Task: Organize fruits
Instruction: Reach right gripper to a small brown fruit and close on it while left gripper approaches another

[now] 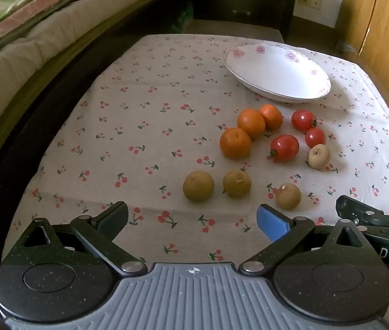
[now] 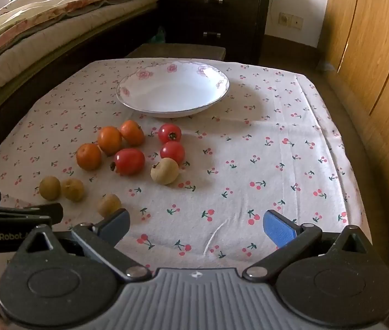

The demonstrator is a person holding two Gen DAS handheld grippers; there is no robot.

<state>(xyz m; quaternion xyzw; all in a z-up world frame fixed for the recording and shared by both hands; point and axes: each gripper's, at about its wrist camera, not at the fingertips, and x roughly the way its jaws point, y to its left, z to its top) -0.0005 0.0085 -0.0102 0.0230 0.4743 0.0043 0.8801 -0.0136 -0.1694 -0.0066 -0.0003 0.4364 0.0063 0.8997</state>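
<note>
From low over the near table edge, we look forward along each gripper's fingers: our left view finds the plate (image 1: pixel 277 71) at one o'clock, our right (image 2: pixel 172 89) at eleven. Both share the fruit-strewn tablecloth (image 1: pixel 139 137).

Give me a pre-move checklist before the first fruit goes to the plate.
1. Left tongs open, holding nothing: ok.
2. Right tongs open, holding nothing: ok.
3. Plate without fruit in it, ready to receive: ok.
4. Nearest brown fruit stands apart from the others, room for fingers: ok.
5. Oranges touch each other, tight for a grasp: not ok.
6. Fruit firmness: cannot tell.
</note>
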